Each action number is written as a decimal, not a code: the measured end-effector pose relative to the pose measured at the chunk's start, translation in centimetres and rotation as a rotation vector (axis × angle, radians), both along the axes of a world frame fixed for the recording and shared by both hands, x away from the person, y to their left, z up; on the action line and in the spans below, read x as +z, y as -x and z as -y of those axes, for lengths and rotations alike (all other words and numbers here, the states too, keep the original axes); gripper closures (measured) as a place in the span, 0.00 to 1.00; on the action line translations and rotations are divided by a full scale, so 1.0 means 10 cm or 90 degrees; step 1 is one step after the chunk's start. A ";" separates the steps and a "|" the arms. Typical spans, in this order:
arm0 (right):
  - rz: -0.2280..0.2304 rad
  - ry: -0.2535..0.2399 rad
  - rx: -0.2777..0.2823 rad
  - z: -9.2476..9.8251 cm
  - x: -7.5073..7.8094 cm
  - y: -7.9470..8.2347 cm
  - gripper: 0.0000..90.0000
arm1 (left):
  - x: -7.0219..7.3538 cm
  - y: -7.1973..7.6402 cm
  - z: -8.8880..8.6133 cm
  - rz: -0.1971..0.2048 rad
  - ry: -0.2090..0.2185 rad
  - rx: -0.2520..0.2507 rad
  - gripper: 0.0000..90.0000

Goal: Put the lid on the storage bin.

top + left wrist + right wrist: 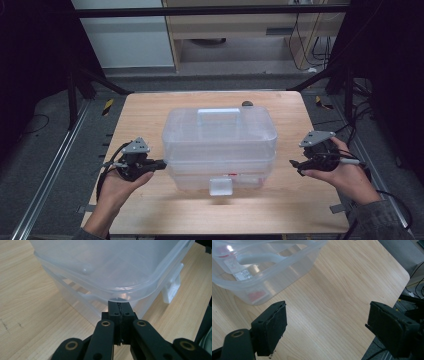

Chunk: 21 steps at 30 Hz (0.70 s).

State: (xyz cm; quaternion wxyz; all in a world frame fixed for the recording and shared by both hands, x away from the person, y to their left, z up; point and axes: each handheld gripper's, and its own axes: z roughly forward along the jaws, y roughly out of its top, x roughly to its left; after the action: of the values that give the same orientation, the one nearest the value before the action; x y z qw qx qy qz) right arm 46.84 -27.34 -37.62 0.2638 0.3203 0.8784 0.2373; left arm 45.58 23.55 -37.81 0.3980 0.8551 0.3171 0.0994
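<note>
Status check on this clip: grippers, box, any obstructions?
Left gripper shut, tips at the clear lidded box. Right gripper open, off to its side. Small dark object behind box.

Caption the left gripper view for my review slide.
Shut left gripper at the rim of a clear plastic box on a wooden table.

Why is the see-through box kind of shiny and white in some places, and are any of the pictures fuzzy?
High view: the lamp above makes the clear box glare pale, and it drops a soft shadow on the table; the room around is dark. Left gripper view: a bright spot shines on the lid, while the left gripper looks sharp. Right gripper view: the right gripper looks a bit soft.
</note>
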 end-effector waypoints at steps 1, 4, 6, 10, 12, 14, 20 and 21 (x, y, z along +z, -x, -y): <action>0.000 -0.001 0.001 0.00 0.00 0.00 0.18 | 0.00 0.00 0.00 0.000 0.000 0.000 1.00; 0.001 -0.002 0.000 0.00 -0.01 0.00 0.18 | -0.01 0.00 -0.01 -0.004 0.005 0.000 1.00; 0.001 -0.003 0.000 0.00 -0.01 -0.01 0.18 | -0.01 0.00 -0.01 -0.002 0.002 -0.002 1.00; 0.001 -0.003 -0.004 -0.01 -0.03 -0.03 0.18 | -0.03 -0.02 -0.03 -0.001 -0.013 0.000 1.00; 0.000 -0.002 -0.006 -0.01 -0.05 -0.04 0.18 | -0.07 -0.06 -0.07 0.004 -0.040 0.016 1.00; -0.002 -0.006 -0.007 -0.02 -0.09 -0.07 0.17 | -0.12 -0.11 -0.14 0.005 -0.053 0.036 1.00; -0.014 -0.003 -0.022 -0.04 -0.24 -0.22 0.17 | -0.23 -0.32 -0.35 0.006 -0.060 0.095 0.99; -0.017 -0.007 -0.027 -0.04 -0.26 -0.25 0.17 | -0.25 -0.36 -0.37 0.007 -0.068 0.101 0.99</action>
State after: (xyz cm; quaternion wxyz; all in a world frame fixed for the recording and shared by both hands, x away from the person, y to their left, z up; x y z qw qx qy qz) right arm 49.38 -26.94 -40.22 0.2553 0.3434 0.8735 0.2321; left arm 49.19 27.30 -40.26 0.3445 0.8466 0.3762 0.1520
